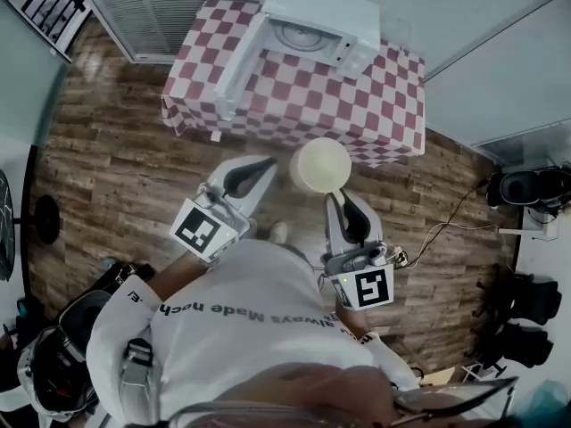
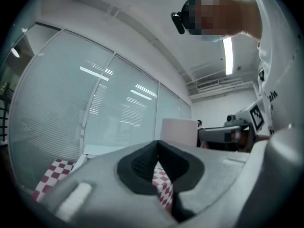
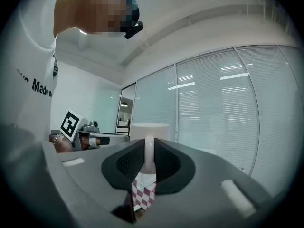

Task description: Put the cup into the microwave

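A cream cup hangs in the air in front of the checkered table. My right gripper is shut on its handle; in the right gripper view the handle stands pinched between the dark pads, with the cup body beyond. My left gripper is beside the cup on its left, shut with nothing in it, its pads pressed together. From the left gripper view the cup shows to the right. The white microwave stands on the table with its door swung open to the left.
A glass wall with blinds runs behind the table. Wood floor surrounds it. Black chairs and gear stand at the right with a cable on the floor. Bags lie at the lower left.
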The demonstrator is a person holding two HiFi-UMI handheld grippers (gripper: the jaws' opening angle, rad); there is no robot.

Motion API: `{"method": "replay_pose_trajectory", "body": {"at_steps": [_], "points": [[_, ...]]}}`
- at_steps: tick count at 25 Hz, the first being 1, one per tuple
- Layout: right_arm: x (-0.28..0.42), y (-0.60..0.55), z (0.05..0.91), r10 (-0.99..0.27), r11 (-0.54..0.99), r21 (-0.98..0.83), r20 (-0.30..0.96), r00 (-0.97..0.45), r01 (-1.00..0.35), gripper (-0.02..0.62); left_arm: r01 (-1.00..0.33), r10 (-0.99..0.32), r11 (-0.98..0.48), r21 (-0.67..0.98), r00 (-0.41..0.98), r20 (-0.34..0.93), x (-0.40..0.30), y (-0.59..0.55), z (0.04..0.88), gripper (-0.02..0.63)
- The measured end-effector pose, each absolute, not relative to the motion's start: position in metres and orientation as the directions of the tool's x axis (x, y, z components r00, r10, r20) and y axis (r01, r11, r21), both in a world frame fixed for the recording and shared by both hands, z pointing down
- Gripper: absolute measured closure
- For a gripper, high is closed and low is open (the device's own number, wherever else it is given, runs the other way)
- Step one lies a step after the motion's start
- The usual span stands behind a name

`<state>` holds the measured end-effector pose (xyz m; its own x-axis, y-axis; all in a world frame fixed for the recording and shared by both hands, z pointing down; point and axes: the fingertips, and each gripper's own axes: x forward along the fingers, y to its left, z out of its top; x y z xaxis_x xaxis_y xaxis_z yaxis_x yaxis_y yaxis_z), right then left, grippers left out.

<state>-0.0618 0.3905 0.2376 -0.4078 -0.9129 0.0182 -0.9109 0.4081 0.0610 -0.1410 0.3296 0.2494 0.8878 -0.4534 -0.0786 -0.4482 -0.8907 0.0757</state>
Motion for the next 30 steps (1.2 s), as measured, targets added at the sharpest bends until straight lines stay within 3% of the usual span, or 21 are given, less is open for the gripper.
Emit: {"method": "replay_pose_trajectory", "body": {"at_steps": [13,30], "points": [[-0.08,0.364,0.245,-0.917,0.399,0.07,0.017,-0.399,-0.914,0.551,-0.454,-0.46,-0.886,0.091,0.887,-0.049,-0.165,0.304,0.268,0.603],[0.034,0.25,0.238,-0.887,0.458,0.098,-0.01,-0.461,-0.883,0.552,-0.495,-0.499,-0.866,0.069,0.863,-0.074,-0.048,0.195,0.255,0.603]]}}
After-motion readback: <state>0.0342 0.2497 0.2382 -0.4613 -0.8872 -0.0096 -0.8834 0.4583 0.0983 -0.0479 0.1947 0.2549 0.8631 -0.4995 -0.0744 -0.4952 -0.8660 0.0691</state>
